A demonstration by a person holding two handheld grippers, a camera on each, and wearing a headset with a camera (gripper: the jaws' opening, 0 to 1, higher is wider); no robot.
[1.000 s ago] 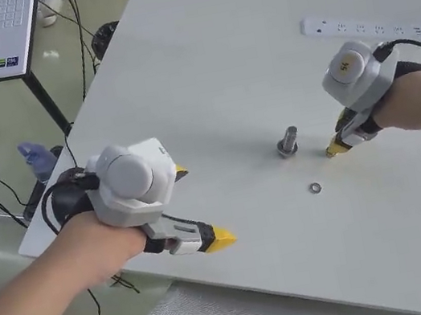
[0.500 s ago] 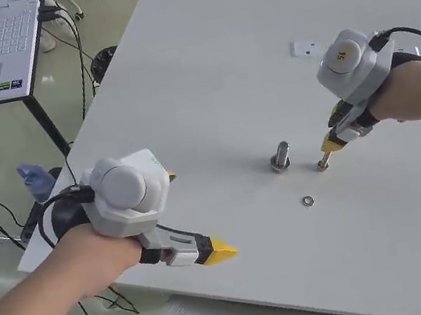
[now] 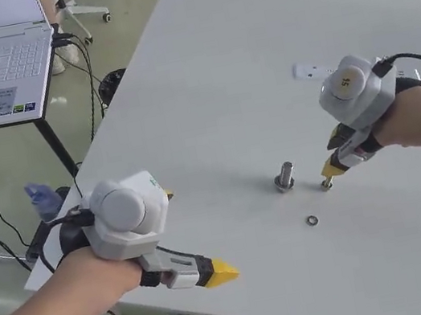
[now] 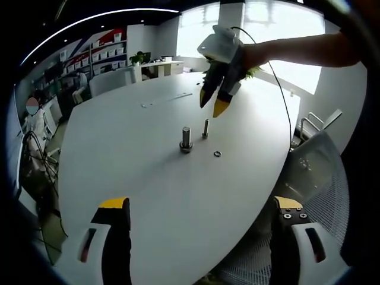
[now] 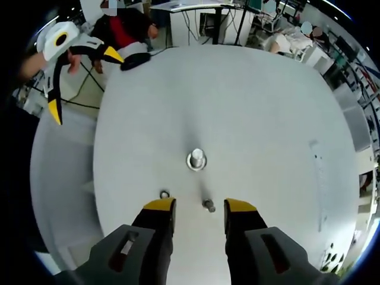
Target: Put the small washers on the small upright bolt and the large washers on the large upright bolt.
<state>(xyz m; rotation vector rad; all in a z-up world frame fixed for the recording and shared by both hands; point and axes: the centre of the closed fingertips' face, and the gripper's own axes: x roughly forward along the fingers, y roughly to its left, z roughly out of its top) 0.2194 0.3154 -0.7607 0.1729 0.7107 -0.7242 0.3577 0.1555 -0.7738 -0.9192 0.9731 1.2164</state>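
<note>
The white table (image 3: pixel 206 85) is lit brightly and evenly, and only faint, soft shadows are cast on it. Beyond the table, the windows (image 4: pixel 190 29) are blown out to glare. Its edges are bent by fisheye distortion in both gripper views.

A thick steel bolt (image 3: pixel 284 177) is standing on the white table (image 3: pixel 206 85), left of a thin steel bolt (image 3: pixel 326 183), a metal washer (image 3: pixel 312 220) lying before them.

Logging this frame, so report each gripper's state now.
Left gripper: open, holding nothing.
Right gripper: open, holding nothing, poised over the small bolt.
</note>
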